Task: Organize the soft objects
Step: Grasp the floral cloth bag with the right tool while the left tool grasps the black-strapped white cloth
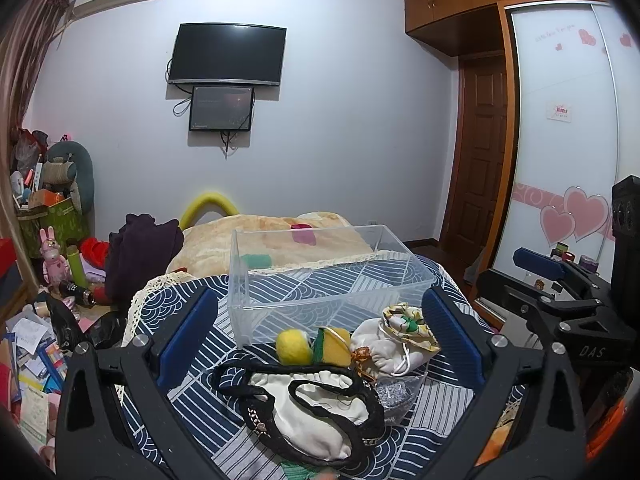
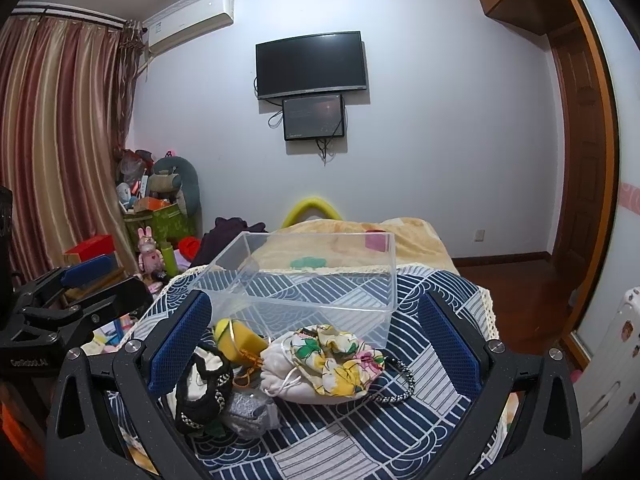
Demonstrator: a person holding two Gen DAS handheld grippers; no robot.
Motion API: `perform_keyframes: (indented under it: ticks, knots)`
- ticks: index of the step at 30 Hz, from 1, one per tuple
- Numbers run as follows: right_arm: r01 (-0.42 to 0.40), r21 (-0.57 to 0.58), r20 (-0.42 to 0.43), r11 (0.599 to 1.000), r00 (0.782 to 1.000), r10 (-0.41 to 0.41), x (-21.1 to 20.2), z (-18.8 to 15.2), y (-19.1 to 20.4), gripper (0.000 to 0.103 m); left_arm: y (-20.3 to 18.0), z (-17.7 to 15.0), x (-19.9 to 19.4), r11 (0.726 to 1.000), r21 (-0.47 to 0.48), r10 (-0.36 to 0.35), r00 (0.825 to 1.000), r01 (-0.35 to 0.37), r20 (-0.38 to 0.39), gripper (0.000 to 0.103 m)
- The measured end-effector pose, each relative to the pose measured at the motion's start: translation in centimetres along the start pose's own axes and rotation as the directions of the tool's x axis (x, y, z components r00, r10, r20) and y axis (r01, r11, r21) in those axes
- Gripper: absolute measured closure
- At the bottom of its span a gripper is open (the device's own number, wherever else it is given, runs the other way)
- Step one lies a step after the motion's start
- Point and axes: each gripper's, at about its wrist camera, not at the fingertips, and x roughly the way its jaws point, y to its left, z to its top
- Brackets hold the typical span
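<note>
Both tongs — left (image 1: 320,336), right (image 2: 316,344) — gape wide over pouches (image 2: 320,364); clear bin (image 1: 320,272) beyond, its contents indistinct.

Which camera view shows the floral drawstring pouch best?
The right wrist view: the floral drawstring pouch lies central and unobstructed between the open fingers. In the left wrist view it is smaller, off to the right beside the finger.

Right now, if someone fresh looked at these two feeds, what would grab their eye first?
Probably the clear plastic box standing with nothing in it mid-bed on the blue patterned cover. Next, the heap of soft things just in front of it: a yellow ball, a white drawstring pouch, a floral cloth bag. Both grippers, left and right, hang open over the heap.
</note>
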Motion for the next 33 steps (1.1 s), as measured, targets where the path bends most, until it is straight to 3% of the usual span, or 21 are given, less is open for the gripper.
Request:
perform_keyframes:
  ticks: [8,10,12,14,23,29,33]
  knots:
    - [-0.01,0.014,-0.04,1.0,0.999,0.01,1.4,-0.7,-0.7,0.0,0.6,-0.6,1.2,1.0,-0.009,-0.009,0.999,0.009,-0.035,0.0]
    - [-0.005,0.022,-0.055,1.0,0.998,0.006,1.9,-1.0,-1.1,0.0,1.0,-0.8,2.0,1.0,-0.021,-0.007,0.998,0.006,-0.057,0.004]
    - [-0.005,0.031,-0.075,0.999,0.997,0.007,2.6,-1.3,-1.4,0.0,1.6,-1.1,2.9,0.999,-0.041,-0.011,0.996,0.007,-0.085,0.018]
    - [-0.008,0.048,-0.096,0.999,0.995,0.012,3.2,-1.7,-1.9,0.002,2.2,-1.2,4.0,0.998,-0.064,-0.026,0.992,0.019,-0.122,0.021]
    - [-0.021,0.072,-0.188,0.997,0.982,0.034,5.2,-3.2,-2.8,0.024,5.1,-3.3,7.8,0.99,-0.138,-0.013,0.972,-0.02,-0.233,0.038]
    - [-0.024,0.057,-0.231,0.998,0.972,0.036,6.3,-3.8,-2.6,0.029,6.6,-4.8,8.2,0.989,-0.144,0.005,0.963,-0.045,-0.27,0.038]
    - [-0.009,0.073,-0.274,0.997,0.961,0.029,7.3,-4.4,-3.2,0.029,7.5,-6.4,8.8,0.986,-0.16,-0.01,0.94,-0.047,-0.341,0.034]
